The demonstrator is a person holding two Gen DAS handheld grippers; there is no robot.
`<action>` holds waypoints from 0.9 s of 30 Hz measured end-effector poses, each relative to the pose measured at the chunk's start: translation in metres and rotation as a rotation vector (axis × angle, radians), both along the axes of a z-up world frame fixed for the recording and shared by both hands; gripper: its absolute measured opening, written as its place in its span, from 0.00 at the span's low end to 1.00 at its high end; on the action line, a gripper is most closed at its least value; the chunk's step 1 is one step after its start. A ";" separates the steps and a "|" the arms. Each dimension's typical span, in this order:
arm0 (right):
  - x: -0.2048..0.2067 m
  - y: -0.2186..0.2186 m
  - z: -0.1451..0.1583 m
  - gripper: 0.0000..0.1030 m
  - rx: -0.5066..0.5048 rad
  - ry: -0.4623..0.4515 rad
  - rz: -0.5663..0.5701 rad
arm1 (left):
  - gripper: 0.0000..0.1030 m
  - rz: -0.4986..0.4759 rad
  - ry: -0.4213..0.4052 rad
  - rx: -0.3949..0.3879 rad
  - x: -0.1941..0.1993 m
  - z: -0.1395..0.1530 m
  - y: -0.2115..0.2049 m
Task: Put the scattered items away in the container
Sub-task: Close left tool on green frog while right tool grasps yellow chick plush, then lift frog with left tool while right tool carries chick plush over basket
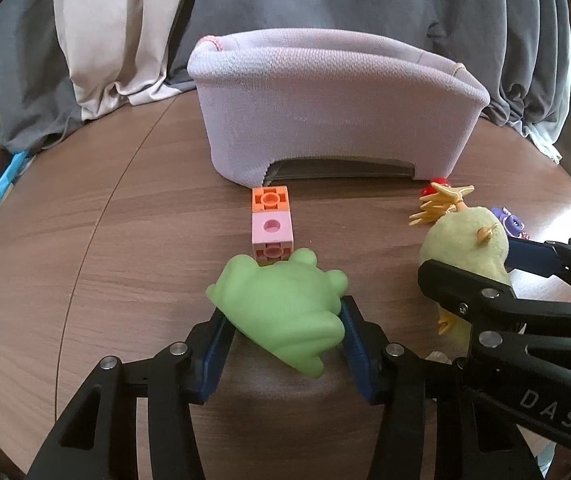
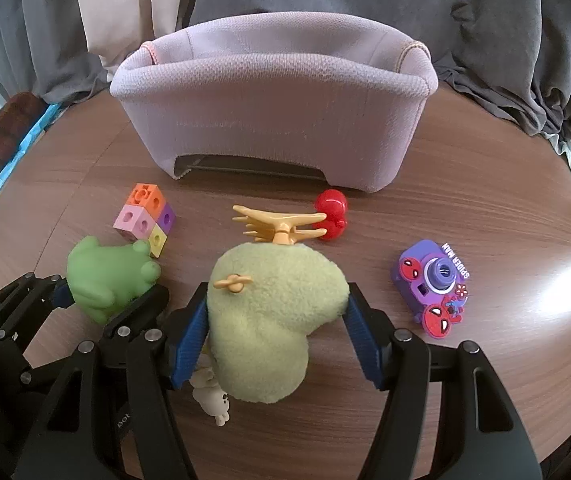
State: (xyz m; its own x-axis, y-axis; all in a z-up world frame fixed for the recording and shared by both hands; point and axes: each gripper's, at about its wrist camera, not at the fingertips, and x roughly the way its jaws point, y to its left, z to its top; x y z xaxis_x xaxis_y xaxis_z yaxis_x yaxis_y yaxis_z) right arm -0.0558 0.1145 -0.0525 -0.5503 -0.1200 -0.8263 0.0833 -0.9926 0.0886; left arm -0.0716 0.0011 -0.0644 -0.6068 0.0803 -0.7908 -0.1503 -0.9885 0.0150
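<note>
Left hand-held gripper point(image 1: 281, 334): its blue pads are clamped on the two flanks of the green frog toy point(image 1: 281, 312), down at the bench point(image 1: 105, 240).
Right hand-held gripper point(image 2: 277, 316): its blue pads press on both sides of the yellow-green plush toy point(image 2: 269, 320); in the left wrist view it reaches in from the right edge around the same plush.
Container point(image 2: 269, 116): a lilac fabric basket, upright at the far side of the bench, with grey and cream curtains behind it; its inside is not visible.
Green frog toy: in front of the container, on the near-left side, touching the block cluster.
Block cluster point(image 2: 145, 220): orange, pink, purple and yellow cubes joined together, between the frog and the container's left end.
Yellow-green plush toy: in front of the container, roughly opposite its middle, just right of the frog.
Yellow hair claw point(image 2: 277, 224): lies between the plush and the container, touching the plush's far edge.
Red round toy point(image 2: 331, 216): just before the container's right half, against the claw.
Purple toy camera point(image 2: 433, 292): well in front of the container's right end, apart from the rest.
Small cream figure point(image 2: 211, 398): at the plush's near edge, farthest from the container, under the right gripper's left finger.
</note>
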 end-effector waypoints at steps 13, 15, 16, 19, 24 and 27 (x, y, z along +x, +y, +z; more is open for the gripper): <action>0.007 0.010 0.021 0.60 0.000 0.036 -0.010 | 0.46 -0.006 0.025 -0.007 0.013 0.013 0.005; 0.007 0.010 0.022 0.60 -0.001 0.039 -0.011 | 0.46 -0.006 0.028 -0.007 0.016 0.015 0.006; 0.008 0.010 0.022 0.60 -0.002 0.041 -0.011 | 0.46 -0.006 0.030 -0.007 0.017 0.017 0.006; 0.009 0.011 0.025 0.60 -0.004 0.048 -0.013 | 0.46 -0.006 0.036 -0.007 0.018 0.020 0.005; 0.013 0.014 0.032 0.60 -0.007 0.061 -0.017 | 0.46 -0.009 0.046 -0.006 0.021 0.026 0.006; 0.014 0.015 0.036 0.60 -0.008 0.069 -0.021 | 0.46 -0.011 0.054 -0.005 0.023 0.030 0.007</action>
State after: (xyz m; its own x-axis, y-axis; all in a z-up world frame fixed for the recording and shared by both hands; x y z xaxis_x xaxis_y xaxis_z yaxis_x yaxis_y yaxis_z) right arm -0.0421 0.1297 -0.0160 -0.6084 -0.1142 -0.7853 0.0691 -0.9935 0.0909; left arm -0.0487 0.0079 -0.0344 -0.6476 0.0833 -0.7574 -0.1602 -0.9867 0.0285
